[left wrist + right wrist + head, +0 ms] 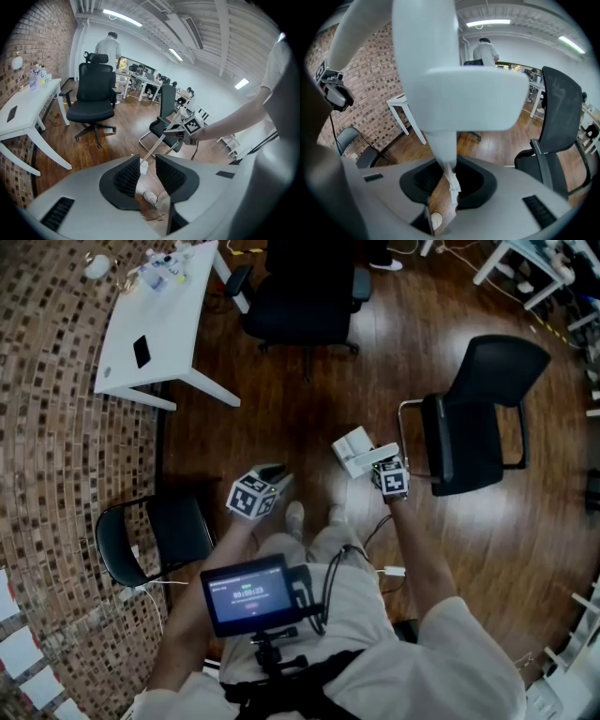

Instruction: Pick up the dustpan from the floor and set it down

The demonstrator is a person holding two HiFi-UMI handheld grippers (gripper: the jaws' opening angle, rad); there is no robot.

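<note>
Dustpan (353, 452) clamped in right tongs (450, 178) beside black chair (473, 418); left tongs (147, 172) apart, empty.

Floored in dark wood (525, 540); walled in brick (56, 427) on left. Had white table (169, 324) by the brick, black swivel chair (305, 296) just beside it, black visitor chair (469, 427) at right, small black chair (178, 531) near wall. Lit by ceiling strip lights (123, 18). Showed desks (145, 83) and standing person (108, 47) far back.
</note>
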